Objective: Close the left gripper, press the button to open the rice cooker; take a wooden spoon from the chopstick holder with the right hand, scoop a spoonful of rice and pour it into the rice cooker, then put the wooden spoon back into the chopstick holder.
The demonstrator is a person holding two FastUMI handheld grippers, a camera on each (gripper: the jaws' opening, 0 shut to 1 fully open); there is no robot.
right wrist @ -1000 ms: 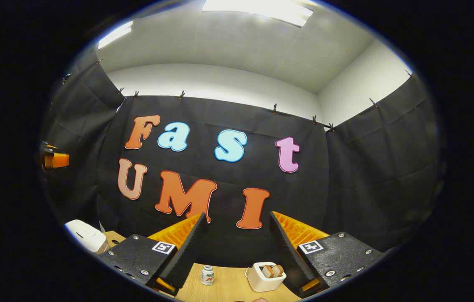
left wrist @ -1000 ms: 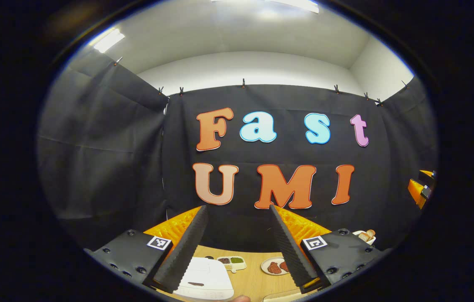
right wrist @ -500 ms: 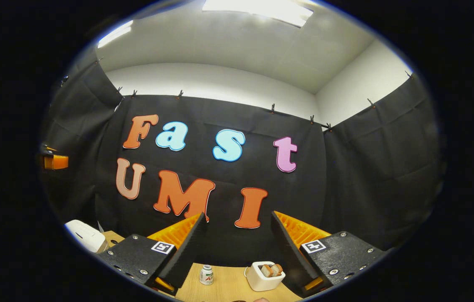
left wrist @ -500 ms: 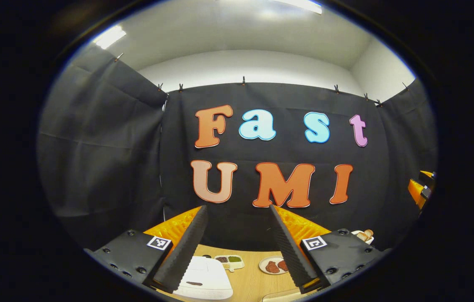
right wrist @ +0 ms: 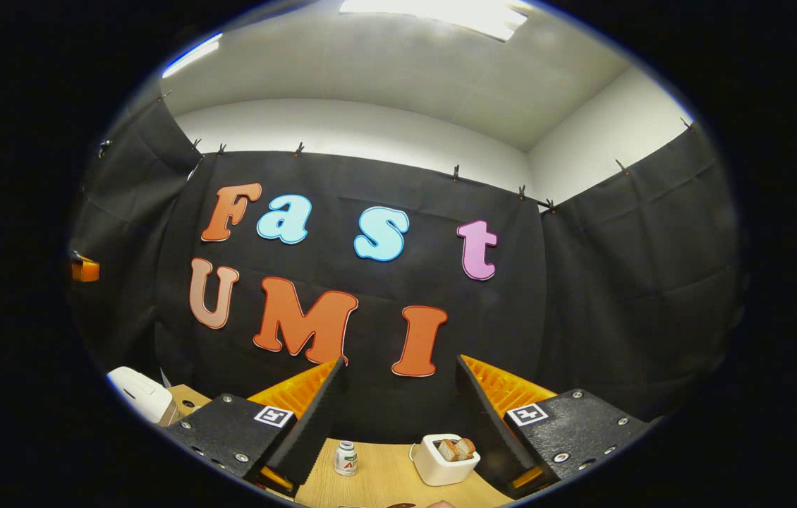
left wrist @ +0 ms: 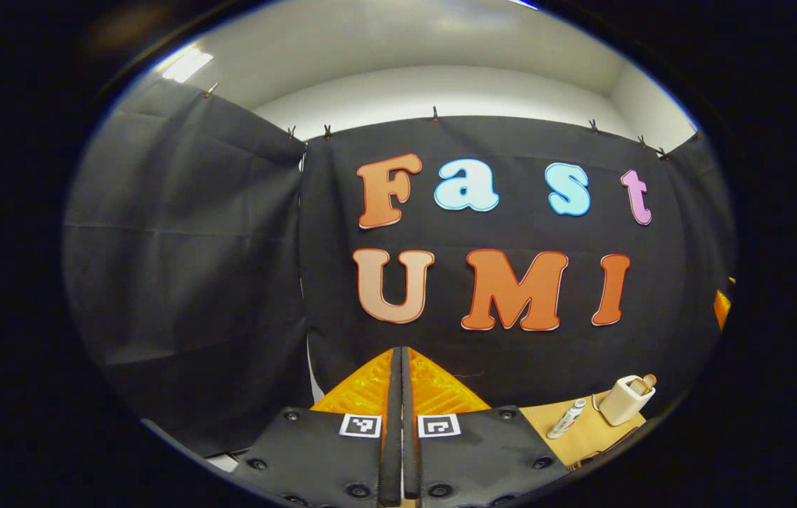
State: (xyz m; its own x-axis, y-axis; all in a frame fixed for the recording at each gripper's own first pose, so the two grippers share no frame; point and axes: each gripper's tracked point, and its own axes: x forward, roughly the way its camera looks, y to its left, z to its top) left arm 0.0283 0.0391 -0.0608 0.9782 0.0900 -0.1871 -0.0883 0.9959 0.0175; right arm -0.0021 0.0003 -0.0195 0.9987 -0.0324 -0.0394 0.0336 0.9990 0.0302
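The left gripper (left wrist: pixel 400 423) has its two fingers pressed flat together with nothing between them, pointing level at the booth wall, well above the tabletop (left wrist: pixel 585 434). That reads as the first part of the job done: it is ready to act as a single blunt tip for pushing the button.

The rice cooker (right wrist: pixel 136 394) is the white, rounded box at the far left in the right gripper view, sitting low on the tabletop with its lid down. It lies on the left gripper's side of the booth and below it, so the left gripper is clearly the nearer one. I judge the coming move to be mostly a drop and a tilt downward, bringing the joined tip onto the cooker's top. The button itself is too small to pick out from here.

The right gripper (right wrist: pixel 398 416) is held apart and empty, aimed over a small white bottle (right wrist: pixel 345 458) and a white toaster (right wrist: pixel 445 460) with bread in it. Neither the wooden spoon nor the chopstick holder can be made out, so which way the right hand must go for them I cannot tell.
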